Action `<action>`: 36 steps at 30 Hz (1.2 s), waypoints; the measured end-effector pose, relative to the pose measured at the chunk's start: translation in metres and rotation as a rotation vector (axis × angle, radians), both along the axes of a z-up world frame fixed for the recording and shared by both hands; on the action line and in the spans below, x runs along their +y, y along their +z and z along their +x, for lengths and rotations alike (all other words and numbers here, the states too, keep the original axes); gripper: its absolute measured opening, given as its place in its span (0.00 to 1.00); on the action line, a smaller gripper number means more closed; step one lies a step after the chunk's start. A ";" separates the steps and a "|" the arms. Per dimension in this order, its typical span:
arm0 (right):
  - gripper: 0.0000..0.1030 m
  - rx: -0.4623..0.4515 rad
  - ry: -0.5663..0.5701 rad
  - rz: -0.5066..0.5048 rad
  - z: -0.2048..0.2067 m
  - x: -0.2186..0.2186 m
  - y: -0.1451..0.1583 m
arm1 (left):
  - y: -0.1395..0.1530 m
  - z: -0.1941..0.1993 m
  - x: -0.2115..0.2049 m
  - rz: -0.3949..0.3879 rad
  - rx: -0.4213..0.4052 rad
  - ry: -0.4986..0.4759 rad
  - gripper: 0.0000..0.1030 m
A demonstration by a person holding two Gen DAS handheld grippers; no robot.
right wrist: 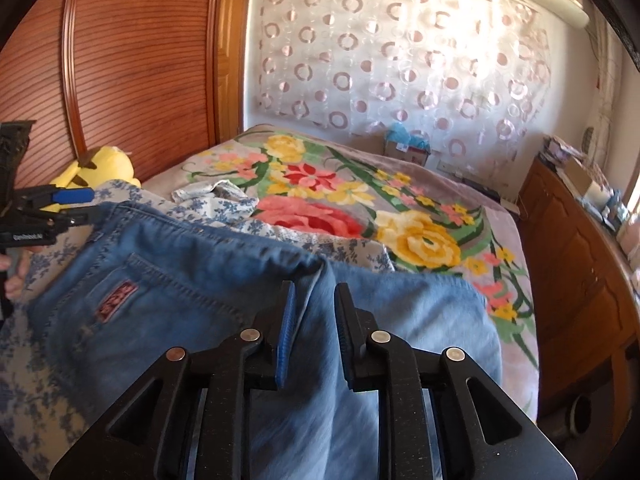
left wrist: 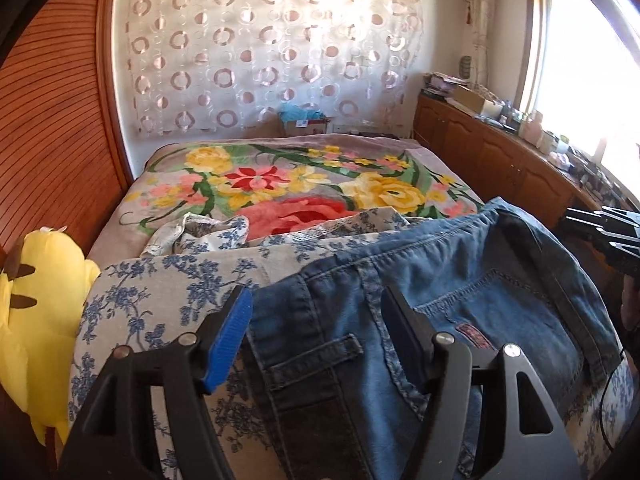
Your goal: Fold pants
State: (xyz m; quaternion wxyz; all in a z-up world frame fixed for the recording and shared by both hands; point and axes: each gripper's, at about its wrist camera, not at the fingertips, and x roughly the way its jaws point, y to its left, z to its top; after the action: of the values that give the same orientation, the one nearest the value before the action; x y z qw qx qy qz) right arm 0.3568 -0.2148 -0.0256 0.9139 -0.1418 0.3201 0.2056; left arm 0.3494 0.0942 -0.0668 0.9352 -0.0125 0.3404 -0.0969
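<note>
Jeans (left wrist: 460,280): bunched on blue-floral sheet (left wrist: 160,280), waistband toward floral blanket (left wrist: 304,184).
Left gripper (left wrist: 316,320): spread wide, empty.
Right gripper (right wrist: 314,312): parted, gripping nothing.
Progress: early; flattening, folding outstanding.

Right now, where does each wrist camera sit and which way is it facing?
Left wrist: rides the left tongs, open over the jeans waistband, facing up the bed toward the curtain; right tongs at its right edge.
Right wrist: rides the right tongs, slightly parted above a jeans leg, facing the same way; left tongs at its left edge.
Shared: jeans, floral blanket, yellow plush, curtain.
</note>
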 end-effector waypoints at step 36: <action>0.52 0.188 -0.143 -0.010 -0.102 -0.005 -0.046 | -0.010 -0.029 -0.022 0.041 -0.018 -0.094 0.68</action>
State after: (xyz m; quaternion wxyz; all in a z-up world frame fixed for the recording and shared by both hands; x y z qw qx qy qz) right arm 0.2544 -0.2202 -0.0712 0.8915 -0.1033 0.4146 0.1506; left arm 0.3201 0.0724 -0.0770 0.9327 0.0236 0.3341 -0.1336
